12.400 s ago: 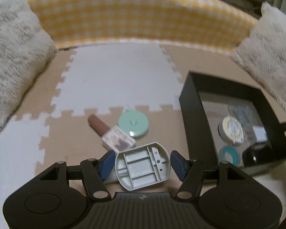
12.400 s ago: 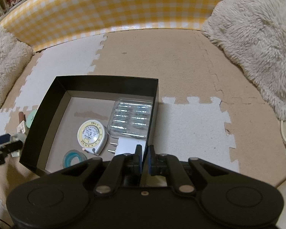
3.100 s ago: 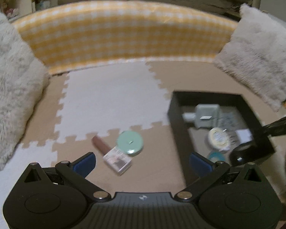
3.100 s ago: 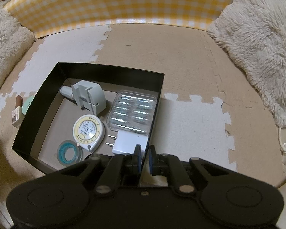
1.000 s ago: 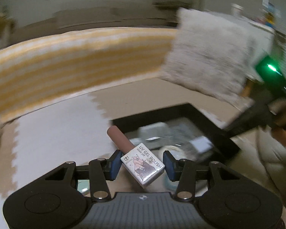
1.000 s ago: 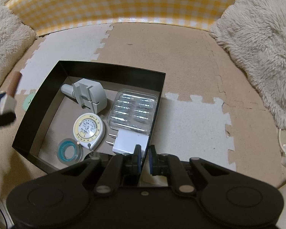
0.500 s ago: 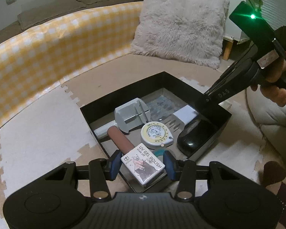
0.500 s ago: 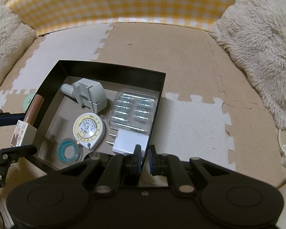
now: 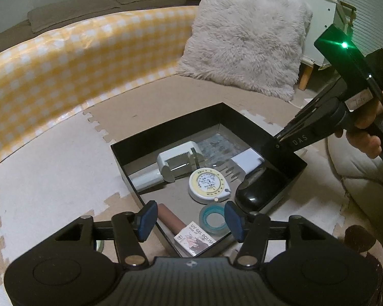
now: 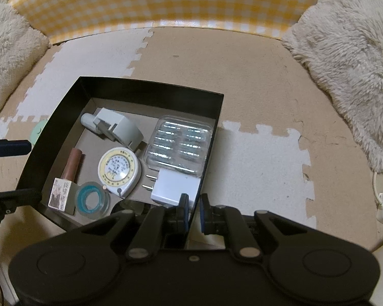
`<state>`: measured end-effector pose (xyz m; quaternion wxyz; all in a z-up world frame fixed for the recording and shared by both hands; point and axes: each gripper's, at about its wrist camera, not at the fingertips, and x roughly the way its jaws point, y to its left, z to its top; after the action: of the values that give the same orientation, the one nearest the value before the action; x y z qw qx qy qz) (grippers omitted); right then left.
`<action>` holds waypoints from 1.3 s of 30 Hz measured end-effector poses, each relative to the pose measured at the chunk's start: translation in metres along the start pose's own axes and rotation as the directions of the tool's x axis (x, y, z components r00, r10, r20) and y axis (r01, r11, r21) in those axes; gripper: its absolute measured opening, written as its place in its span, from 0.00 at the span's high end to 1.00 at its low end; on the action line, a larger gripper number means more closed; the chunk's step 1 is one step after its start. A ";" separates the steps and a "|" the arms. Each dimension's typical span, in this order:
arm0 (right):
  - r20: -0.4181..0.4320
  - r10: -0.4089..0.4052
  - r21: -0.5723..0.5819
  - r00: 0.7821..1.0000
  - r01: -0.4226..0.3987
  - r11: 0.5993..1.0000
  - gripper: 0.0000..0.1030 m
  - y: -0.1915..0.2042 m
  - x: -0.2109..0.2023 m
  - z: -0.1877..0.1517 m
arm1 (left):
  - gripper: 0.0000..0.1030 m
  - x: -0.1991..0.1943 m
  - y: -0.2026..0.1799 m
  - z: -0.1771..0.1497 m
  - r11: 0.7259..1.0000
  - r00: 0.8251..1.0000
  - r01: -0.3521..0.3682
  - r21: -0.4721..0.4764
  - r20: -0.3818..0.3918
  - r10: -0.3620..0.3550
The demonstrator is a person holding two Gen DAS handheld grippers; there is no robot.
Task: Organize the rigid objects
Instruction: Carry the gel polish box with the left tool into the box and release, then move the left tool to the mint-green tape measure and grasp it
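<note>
A home: foam puzzle mats [image 10: 255, 97], fluffy cushions [image 9: 245, 40], gingham bumper [image 10: 166, 2]

Foam puzzle mats [image 10: 255, 81], gingham bolster [image 9: 71, 61], fluffy cushions [image 9: 245, 48]

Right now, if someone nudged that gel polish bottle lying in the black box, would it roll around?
Probably not far: the gel polish bottle has a squared, labelled body lying flat, though its round brown cap could pivot. It looks stiff and likely light. The teal tape roll beside it and the box wall would likely stop it.
</note>
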<state>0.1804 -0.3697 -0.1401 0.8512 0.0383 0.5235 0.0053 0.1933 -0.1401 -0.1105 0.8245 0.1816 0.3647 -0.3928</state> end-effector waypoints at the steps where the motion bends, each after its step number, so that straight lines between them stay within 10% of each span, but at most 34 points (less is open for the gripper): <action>1: 0.000 0.000 -0.001 1.000 0.000 1.000 0.91 0.000 0.000 0.000 | 0.42 0.000 0.000 0.000 1.000 1.000 0.002 -0.001 -0.001 -0.002; 17: 0.002 0.014 0.029 1.000 -0.014 0.999 0.92 -0.003 -0.002 0.000 | 0.31 -0.011 0.004 0.003 0.999 0.999 -0.012 -0.038 0.034 0.014; 27: 0.005 0.010 0.043 1.000 -0.010 0.999 0.92 -0.003 -0.003 0.000 | 0.05 -0.025 0.026 0.005 0.986 0.992 -0.088 -0.144 0.082 0.100; 39: 0.005 0.013 0.044 1.000 -0.013 0.999 0.92 -0.004 -0.004 0.001 | 0.00 -0.015 0.071 -0.021 0.913 0.960 -0.249 -0.323 0.041 0.276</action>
<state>0.1794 -0.3742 -0.1368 0.8513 0.0603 0.5212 -0.0009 0.2323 -0.0756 -0.1123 0.9029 0.0781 0.3593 -0.2226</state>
